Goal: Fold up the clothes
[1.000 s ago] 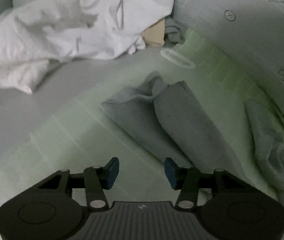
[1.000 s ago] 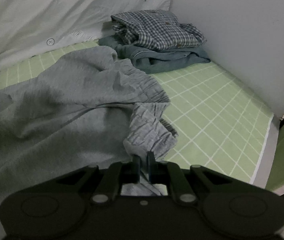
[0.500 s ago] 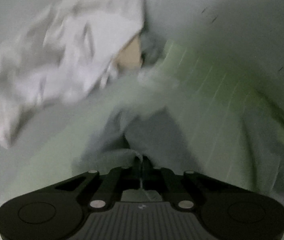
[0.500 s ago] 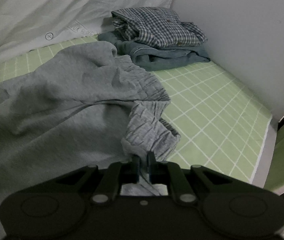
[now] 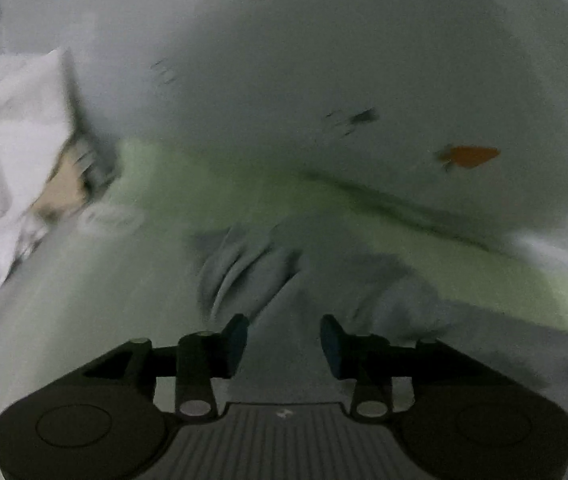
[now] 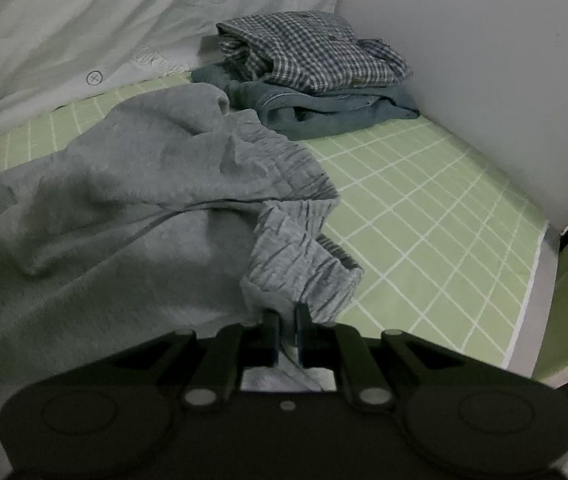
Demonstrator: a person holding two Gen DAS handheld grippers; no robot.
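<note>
Two folded garments already sit stacked in the upper middle of the right wrist view, a checked shirt (image 6: pixel 308 50) on top of a blue-grey piece (image 6: pixel 324 114), so by my reckoning part of the laundry is done. The grey sweatpants (image 6: pixel 132 200) are the piece in hand: they sprawl across the left and centre of that view on the green grid sheet (image 6: pixel 424 208), rumpled and not yet folded, their ribbed waistband (image 6: pixel 296 256) bunched just above the right gripper (image 6: pixel 286 320). That gripper's jaws stand narrow and pinch the waistband fabric between them. In the blurred left wrist view, the left gripper (image 5: pixel 284 340) has its blue pads (image 5: pixel 236 336) spread wide with nothing between them, hovering over a creased grey fold of the same garment (image 5: pixel 252 268) at centre frame. A white crumpled heap (image 5: pixel 8 152) at the left edge looks like clothing waiting its turn, though blur hides what kind. A pale quilt with carrot prints (image 5: pixel 364 60) fills the top of the frame. Left to do, as I judge it: take hold of the far end, straighten the pants, fold them, stack them, then handle the white pile.
</note>
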